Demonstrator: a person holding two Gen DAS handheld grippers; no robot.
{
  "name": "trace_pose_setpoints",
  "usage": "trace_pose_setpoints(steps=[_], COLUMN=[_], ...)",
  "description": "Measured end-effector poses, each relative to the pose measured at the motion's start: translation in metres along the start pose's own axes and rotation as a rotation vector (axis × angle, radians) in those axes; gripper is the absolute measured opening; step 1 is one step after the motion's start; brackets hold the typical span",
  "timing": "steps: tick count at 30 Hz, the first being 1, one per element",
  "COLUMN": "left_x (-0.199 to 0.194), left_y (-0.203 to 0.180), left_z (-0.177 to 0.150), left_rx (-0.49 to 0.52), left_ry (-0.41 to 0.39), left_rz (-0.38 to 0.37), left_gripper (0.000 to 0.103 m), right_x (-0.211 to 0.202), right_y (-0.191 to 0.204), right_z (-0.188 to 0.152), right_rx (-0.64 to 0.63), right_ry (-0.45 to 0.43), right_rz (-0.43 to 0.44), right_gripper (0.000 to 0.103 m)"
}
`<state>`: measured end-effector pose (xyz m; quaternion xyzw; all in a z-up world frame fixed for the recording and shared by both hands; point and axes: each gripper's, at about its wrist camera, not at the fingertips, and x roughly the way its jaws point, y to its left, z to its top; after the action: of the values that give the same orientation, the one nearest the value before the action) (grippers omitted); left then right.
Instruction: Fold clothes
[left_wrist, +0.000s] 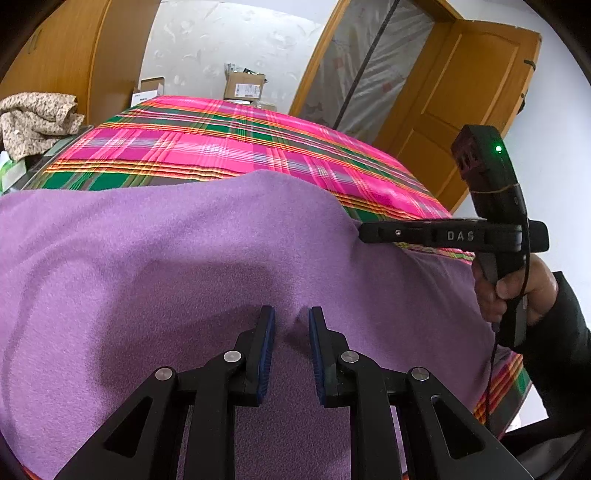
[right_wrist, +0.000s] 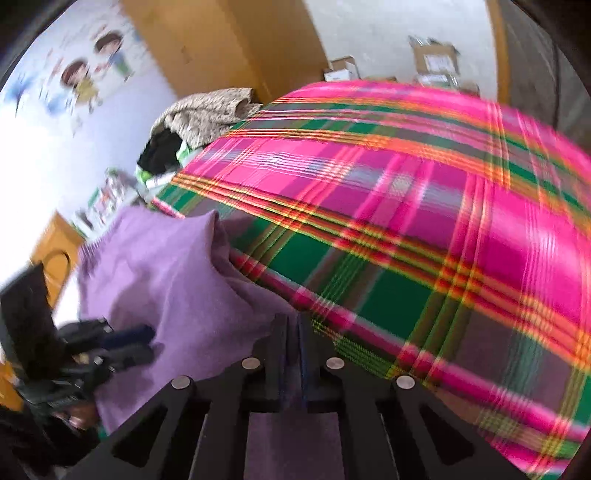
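Observation:
A purple fleece garment (left_wrist: 166, 258) lies spread over the near part of a bed with a pink and green plaid cover (left_wrist: 221, 147). My left gripper (left_wrist: 291, 328) is shut on a puckered fold in the garment's middle, with cloth bunched between its blue pads. My right gripper (left_wrist: 364, 233) reaches in from the right and nips the garment's far right edge. In the right wrist view, which is blurred, the right gripper (right_wrist: 292, 328) has its jaws almost together on thin purple garment (right_wrist: 166, 277) cloth. The left gripper (right_wrist: 147, 343) shows at the lower left.
A crumpled beige patterned cloth (left_wrist: 37, 118) lies at the bed's far left corner. Cardboard boxes (left_wrist: 245, 86) stand against the wall behind the bed. A wooden door (left_wrist: 476, 92) stands open at the right. A person's hand (left_wrist: 509, 291) holds the right gripper beside the bed's right edge.

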<state>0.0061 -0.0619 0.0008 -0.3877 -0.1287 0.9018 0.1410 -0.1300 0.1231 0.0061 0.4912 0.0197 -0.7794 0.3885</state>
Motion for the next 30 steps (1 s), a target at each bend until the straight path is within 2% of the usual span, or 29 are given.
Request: trace_pose_setpoints(steps=[1,2,7,11,14,15,17,18,19,23,25,27,29,30], left_x=[0.0,-0.001,-0.017,-0.018,-0.015,-0.015,-0.018,-0.02,-0.022,-0.027,-0.028,-0.029,-0.029,-0.028], left_y=[0.0,-0.001,0.0,0.008,0.017,0.02,0.025,0.027,0.028,0.033,0.034,0.038,0.045,0.049], left_z=[0.0,0.0,0.008,0.012,0.008,0.007,0.004,0.003,0.003,0.007,0.011,0.01,0.007,0.006], left_rx=[0.0,0.002,0.004,-0.003,-0.025,-0.03,-0.039,-0.042,-0.044,-0.046,-0.045,-0.048,-0.065,-0.073], left_ry=[0.0,0.001,-0.059,-0.06,-0.037,-0.033,-0.03,-0.031,-0.036,-0.062,-0.07,-0.07,-0.06,-0.054], left_rz=[0.002,0.007,0.041,0.089,0.123,0.129,0.139,0.144,0.147,0.164,0.175,0.194,0.211,0.22], left_gripper=[0.019,0.019,0.019,0.019,0.019,0.019,0.019,0.019,0.019,0.019,0.019,0.019,0.019,0.019], right_x=[-0.003,-0.007,-0.024,-0.002,0.025,0.027,0.03,0.027,0.024,0.013,0.022,0.033,0.045,0.044], right_y=[-0.002,-0.001,0.036,0.067,0.059,0.049,0.031,0.031,0.034,0.051,0.061,0.065,0.057,0.05], right_z=[0.0,0.0,0.003,0.006,0.013,0.015,0.019,0.02,0.02,0.026,0.026,0.026,0.027,0.028], right_rx=[0.013,0.014,-0.105,-0.188,-0.126,-0.071,0.021,0.019,0.009,-0.046,-0.076,-0.085,-0.043,-0.01], right_ry=[-0.006,-0.015,-0.077,-0.034,0.016,0.018,0.017,0.004,-0.01,-0.062,-0.044,-0.017,0.008,0.004], right_rz=[0.001,0.002,0.023,0.043,-0.01,0.004,0.018,-0.002,-0.008,0.057,0.051,0.033,0.004,0.017], right_gripper=[0.017,0.018,0.018,0.016,0.013,0.0,0.0,0.0,0.005,0.005,0.01,0.011,0.005,0.004])
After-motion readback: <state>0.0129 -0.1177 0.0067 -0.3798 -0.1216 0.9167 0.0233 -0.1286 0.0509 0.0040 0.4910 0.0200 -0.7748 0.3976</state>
